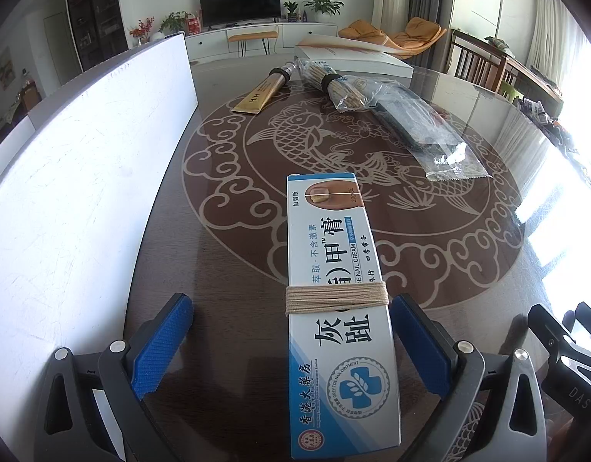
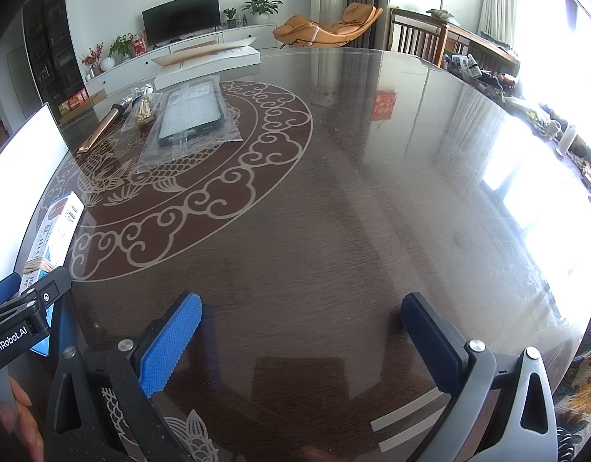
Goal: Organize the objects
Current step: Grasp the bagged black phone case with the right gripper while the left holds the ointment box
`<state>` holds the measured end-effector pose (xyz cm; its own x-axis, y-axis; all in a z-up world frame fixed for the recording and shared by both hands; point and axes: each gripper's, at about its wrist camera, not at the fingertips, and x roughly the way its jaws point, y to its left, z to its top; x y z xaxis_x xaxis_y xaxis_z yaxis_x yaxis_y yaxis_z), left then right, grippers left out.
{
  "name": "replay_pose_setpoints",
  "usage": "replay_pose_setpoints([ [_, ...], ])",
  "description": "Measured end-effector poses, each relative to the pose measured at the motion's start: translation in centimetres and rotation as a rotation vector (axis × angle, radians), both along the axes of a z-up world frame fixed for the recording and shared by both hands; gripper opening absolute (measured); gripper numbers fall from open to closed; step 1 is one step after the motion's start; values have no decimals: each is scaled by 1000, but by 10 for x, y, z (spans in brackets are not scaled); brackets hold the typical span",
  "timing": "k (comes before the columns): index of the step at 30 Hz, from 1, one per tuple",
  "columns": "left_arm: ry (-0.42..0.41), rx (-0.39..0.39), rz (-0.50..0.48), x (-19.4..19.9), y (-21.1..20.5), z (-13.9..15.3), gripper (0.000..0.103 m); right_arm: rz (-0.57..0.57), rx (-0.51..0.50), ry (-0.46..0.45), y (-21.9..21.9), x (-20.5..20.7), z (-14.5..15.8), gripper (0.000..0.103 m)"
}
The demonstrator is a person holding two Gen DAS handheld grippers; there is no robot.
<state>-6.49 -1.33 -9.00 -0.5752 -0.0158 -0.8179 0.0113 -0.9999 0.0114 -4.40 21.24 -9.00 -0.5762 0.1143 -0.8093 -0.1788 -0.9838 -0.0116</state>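
A long white-and-blue nail cream box, with beige twine wound around its middle, lies flat on the dark glass table. My left gripper is open wide around the box. The box's right edge lies close to the right pad, and the left pad stands well apart from it. The right wrist view shows the same box at the far left. My right gripper is open over bare table with nothing between its fingers.
Farther back lie a gold tube, a bagged bundle of sticks and a dark phone case in a clear bag. A large white panel runs along the left. A flat white box sits at the table's far edge.
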Motion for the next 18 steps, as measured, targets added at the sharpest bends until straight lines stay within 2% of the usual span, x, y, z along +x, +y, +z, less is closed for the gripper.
replay_pose_setpoints([
  [3,0,-1,0,0,0,0,103,5,-6,-1,0,0,0,103],
  [5,0,0,-1,0,0,0,103,8,-49,4,5,1,3,103],
  [8,0,0,-1,0,0,0,103,37,-277,60,26,-4,16,103],
  [9,0,0,-1,0,0,0,103,43,-306,80,29,-11,23,103],
  [12,0,0,0,0,0,0,103,99,-234,80,23,-54,49,103],
  [14,0,0,-1,0,0,0,103,163,-223,45,11,-94,59,103],
  [18,0,0,-1,0,0,0,103,245,-187,-35,-22,-165,52,103],
])
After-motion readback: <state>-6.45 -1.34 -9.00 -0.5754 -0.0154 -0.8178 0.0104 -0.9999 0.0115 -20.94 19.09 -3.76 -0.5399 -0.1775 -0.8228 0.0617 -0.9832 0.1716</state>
